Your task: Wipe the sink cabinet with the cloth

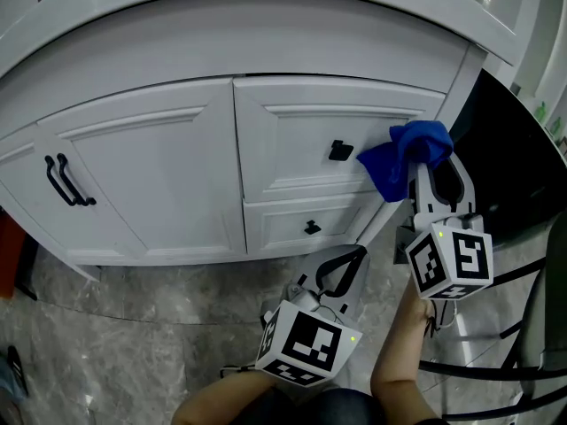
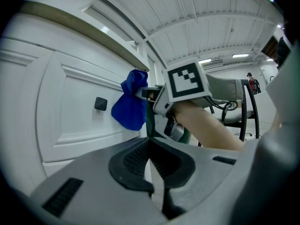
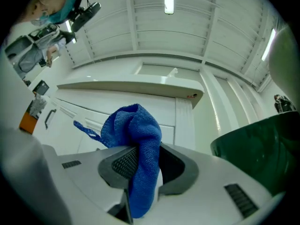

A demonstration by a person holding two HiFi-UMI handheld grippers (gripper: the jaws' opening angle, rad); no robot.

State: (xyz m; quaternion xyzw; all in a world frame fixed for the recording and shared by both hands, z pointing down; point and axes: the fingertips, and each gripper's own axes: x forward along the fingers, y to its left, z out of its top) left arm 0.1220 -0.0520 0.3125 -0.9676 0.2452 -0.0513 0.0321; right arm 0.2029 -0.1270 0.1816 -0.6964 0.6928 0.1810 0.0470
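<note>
The white sink cabinet (image 1: 168, 175) fills the upper part of the head view, with two doors at the left and two drawers at the right. My right gripper (image 1: 423, 168) is shut on a blue cloth (image 1: 403, 156), which bunches out past the jaws in front of the right end of the upper drawer (image 1: 292, 149). I cannot tell whether the cloth touches the drawer. In the right gripper view the cloth (image 3: 136, 139) hangs down between the gripper (image 3: 140, 168) pads. My left gripper (image 1: 357, 255) sits lower, near the lower drawer, shut and empty (image 2: 151, 161). The cloth (image 2: 131, 104) also shows in the left gripper view.
Black knobs mark the upper drawer (image 1: 340, 150) and the lower drawer (image 1: 312, 228); twin black handles (image 1: 66, 181) sit on the left doors. A dark green bin (image 3: 255, 144) stands right of the cabinet. A black metal frame (image 1: 523, 326) is at the right. Marble floor (image 1: 133, 343) lies below.
</note>
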